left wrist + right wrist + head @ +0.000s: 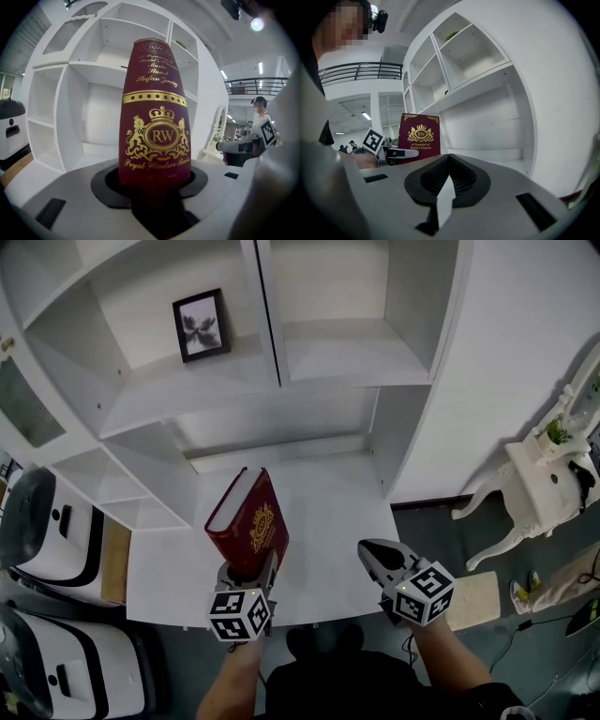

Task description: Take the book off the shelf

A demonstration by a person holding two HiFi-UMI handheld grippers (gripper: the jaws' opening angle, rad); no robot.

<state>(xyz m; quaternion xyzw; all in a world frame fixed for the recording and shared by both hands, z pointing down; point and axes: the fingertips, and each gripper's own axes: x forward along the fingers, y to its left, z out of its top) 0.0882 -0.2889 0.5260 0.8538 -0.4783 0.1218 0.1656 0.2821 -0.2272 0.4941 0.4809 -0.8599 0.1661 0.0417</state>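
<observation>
Red of cover, already out of shelf [197, 390] at 12 o'clock and upright over ledge [337, 512] at 6 o'clock: keep book [251, 519] pinched firm at its lower end in left gripper [246, 570], lower slowly without tilt, leave right gripper [373, 554], pressed together and empty, at 4 o'clock.

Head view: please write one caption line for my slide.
Left gripper holds the red book upright over the white desk, before the shelves; right gripper is empty beside it.
</observation>
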